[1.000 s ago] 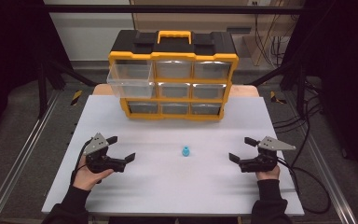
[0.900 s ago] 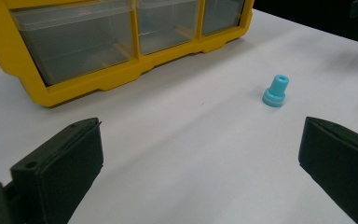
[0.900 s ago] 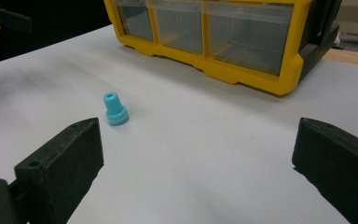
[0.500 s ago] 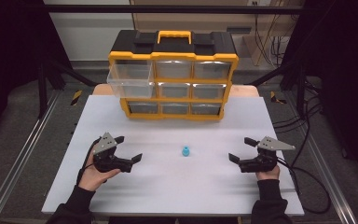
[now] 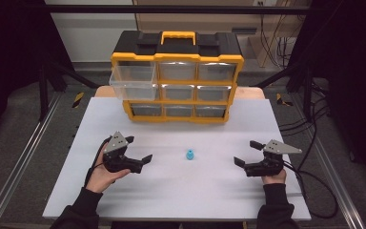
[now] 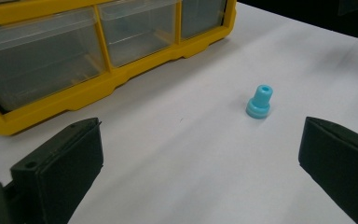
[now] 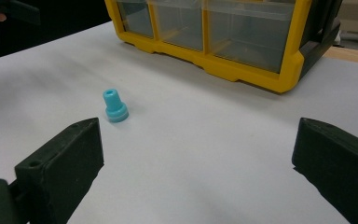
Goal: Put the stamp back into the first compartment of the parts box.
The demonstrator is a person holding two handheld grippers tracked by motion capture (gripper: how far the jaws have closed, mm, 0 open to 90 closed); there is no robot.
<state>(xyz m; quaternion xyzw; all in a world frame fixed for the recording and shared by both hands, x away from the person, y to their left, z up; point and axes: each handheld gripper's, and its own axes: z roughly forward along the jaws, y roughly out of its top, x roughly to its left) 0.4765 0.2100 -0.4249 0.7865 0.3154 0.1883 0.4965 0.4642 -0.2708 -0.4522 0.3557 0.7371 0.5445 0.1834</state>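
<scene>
A small light-blue stepped plug (image 5: 189, 154) stands upright on the white table (image 5: 181, 200), in the middle. To its left lies my left gripper (image 5: 138, 148), open and empty, jaws pointing right and slightly away. In the left gripper view the plug (image 6: 259, 101) stands ahead, right of centre, beyond the wide-apart jaws of the left gripper (image 6: 200, 172). Right of the plug, my right gripper (image 5: 246, 152) rests open and empty, pointing left. The right gripper view has the plug (image 7: 114, 106) ahead on the left, past the spread jaws of the right gripper (image 7: 198, 170).
A yellow and black drawer organizer (image 5: 176, 76) with clear drawers stands at the table's far edge. Its top-left drawer (image 5: 133, 82) is pulled out. Its bottom row (image 6: 74, 60) lies close ahead of the left gripper. Cables (image 5: 314, 186) trail off the table's right side.
My left gripper has slid right along the table toward the blue plug and turned a little. The right gripper and the plug have stayed put.
</scene>
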